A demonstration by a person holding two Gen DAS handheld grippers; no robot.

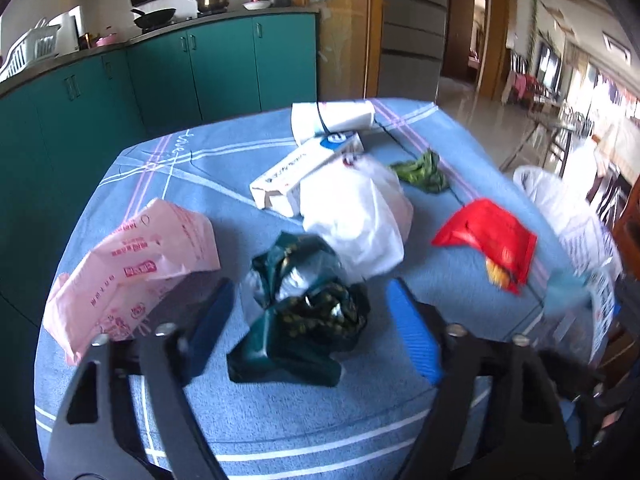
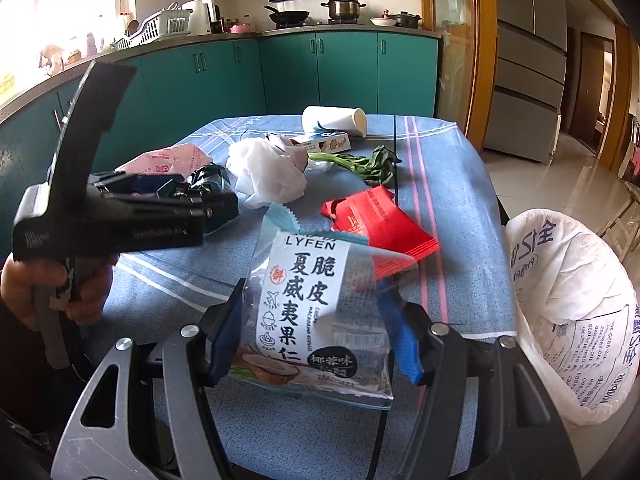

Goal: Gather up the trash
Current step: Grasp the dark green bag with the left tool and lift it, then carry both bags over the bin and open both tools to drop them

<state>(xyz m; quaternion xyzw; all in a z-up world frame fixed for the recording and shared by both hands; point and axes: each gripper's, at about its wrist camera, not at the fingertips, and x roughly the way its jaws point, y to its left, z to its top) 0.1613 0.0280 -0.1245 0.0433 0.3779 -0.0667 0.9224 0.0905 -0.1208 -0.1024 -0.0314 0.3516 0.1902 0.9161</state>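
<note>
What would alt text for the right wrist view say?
The right gripper clamps a LYFEN snack bag above a blue tablecloth strewn with wrappers. The left gripper reaches toward a dark green wrapper, and a white-lined bin stands at the right.

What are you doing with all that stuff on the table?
A person is clearing trash off a table with a blue cloth, using a grabber in each hand. The right gripper is shut on a LYFEN snack packet, with a bin lined with a white bag waiting at the table's edge. The left gripper is open around a crumpled dark green wrapper, not pinching it yet.
</note>
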